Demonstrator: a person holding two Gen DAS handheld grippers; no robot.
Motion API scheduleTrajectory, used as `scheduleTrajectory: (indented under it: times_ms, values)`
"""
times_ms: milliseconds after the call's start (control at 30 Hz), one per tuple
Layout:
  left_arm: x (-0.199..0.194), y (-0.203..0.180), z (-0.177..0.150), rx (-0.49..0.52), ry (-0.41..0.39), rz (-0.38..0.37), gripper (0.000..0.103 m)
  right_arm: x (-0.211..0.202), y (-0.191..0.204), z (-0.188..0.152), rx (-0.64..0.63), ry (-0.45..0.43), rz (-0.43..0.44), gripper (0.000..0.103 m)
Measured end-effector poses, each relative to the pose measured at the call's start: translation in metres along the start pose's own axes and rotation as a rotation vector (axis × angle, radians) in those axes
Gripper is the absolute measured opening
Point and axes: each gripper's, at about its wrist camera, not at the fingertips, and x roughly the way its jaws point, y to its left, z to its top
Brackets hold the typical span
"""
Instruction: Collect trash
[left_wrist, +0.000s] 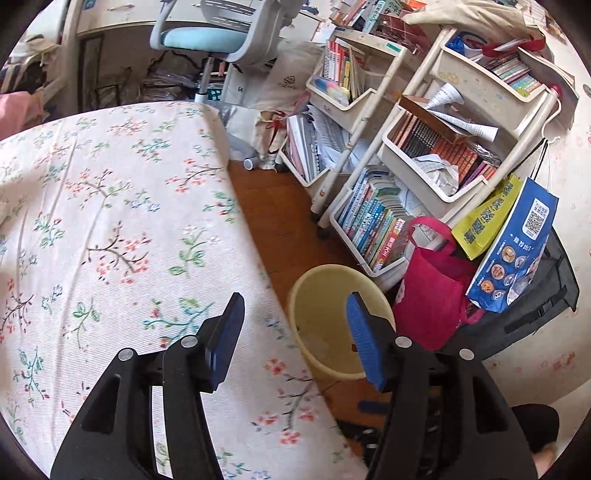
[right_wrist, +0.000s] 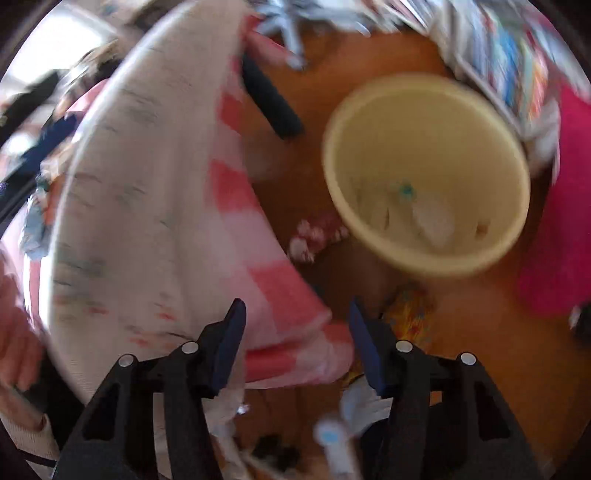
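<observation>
Yellow plastic bin stands on the wooden floor just beside the bed, with a few pale scraps already inside. Both the left gripper and right gripper are spread and empty. Blurred white litter on the floor near the right gripper seems left to collect.

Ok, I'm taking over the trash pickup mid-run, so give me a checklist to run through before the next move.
1. Left gripper open and empty: ok.
2. Right gripper open and empty: ok.
3. Yellow bin upright on the floor beside the bed: ok.
4. Room left in the bin: ok, only a few scraps at the bottom.
5. Next trash piece located: cannot tell, right wrist view is blurred.
</observation>
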Motion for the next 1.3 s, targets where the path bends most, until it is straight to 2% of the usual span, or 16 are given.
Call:
scheduleTrajectory:
  times_ms: [167, 233, 300, 367, 433, 567, 667, 733, 767, 867, 900, 967, 1033, 1167, 1200, 1300]
  values:
    - [0.002, 0.012, -0.004, -0.02, -0.004, -0.018, 0.058, 0.082, -0.045, -0.015, 0.219, -0.003, -0.055, 0.056]
    - [0.002, 0.014, -0.004, -0.022, -0.007, -0.036, 0.061, 0.108, -0.053, -0.016, 0.218, -0.003, -0.114, 0.056]
    - [0.002, 0.013, -0.005, -0.017, -0.009, -0.047, 0.063, 0.134, -0.047, -0.017, 0.106, 0.019, -0.211, 0.056]
    - [0.003, 0.012, -0.005, -0.01, -0.01, -0.051, 0.065, 0.16, -0.025, -0.02, -0.125, 0.036, -0.314, 0.056]
    - [0.003, 0.011, -0.006, -0.005, -0.011, -0.055, 0.066, 0.176, -0.014, -0.018, -0.269, 0.033, -0.373, 0.054]
    - [0.005, 0.008, -0.005, -0.005, -0.012, -0.059, 0.069, 0.197, -0.032, -0.002, -0.354, 0.005, -0.433, 0.052]
    - [0.005, 0.008, -0.005, 0.001, -0.01, -0.06, 0.071, 0.208, -0.024, 0.013, -0.464, -0.007, -0.367, 0.055]
    - [0.005, 0.009, -0.005, 0.003, -0.01, -0.064, 0.072, 0.217, -0.02, 0.027, -0.511, -0.007, -0.285, 0.056]
    - [0.006, 0.009, -0.005, 0.002, -0.009, -0.066, 0.073, 0.222, -0.02, 0.034, -0.511, -0.003, -0.269, 0.055]
    - [0.007, 0.009, -0.004, 0.002, -0.007, -0.075, 0.074, 0.233, -0.01, 0.047, -0.635, -0.035, -0.217, 0.058]
    - [0.007, 0.009, -0.004, 0.002, -0.008, -0.077, 0.074, 0.241, -0.01, 0.054, -0.642, 0.004, -0.192, 0.06]
    - [0.007, 0.01, -0.004, -0.001, -0.009, -0.084, 0.074, 0.246, -0.01, 0.067, -0.621, 0.008, -0.147, 0.062]
    - [0.006, 0.011, -0.004, -0.007, -0.009, -0.094, 0.075, 0.246, -0.011, 0.08, -0.542, 0.004, -0.057, 0.073]
    - [0.006, 0.011, -0.004, -0.005, -0.008, -0.099, 0.075, 0.269, 0.0, 0.095, -0.536, -0.001, -0.051, 0.091]
    - [0.006, 0.011, -0.004, -0.005, -0.008, -0.1, 0.075, 0.282, 0.005, 0.095, -0.569, 0.029, -0.078, 0.095]
    - [0.006, 0.012, -0.004, -0.01, -0.008, -0.108, 0.076, 0.309, 0.02, 0.091, -0.677, 0.088, -0.205, 0.095]
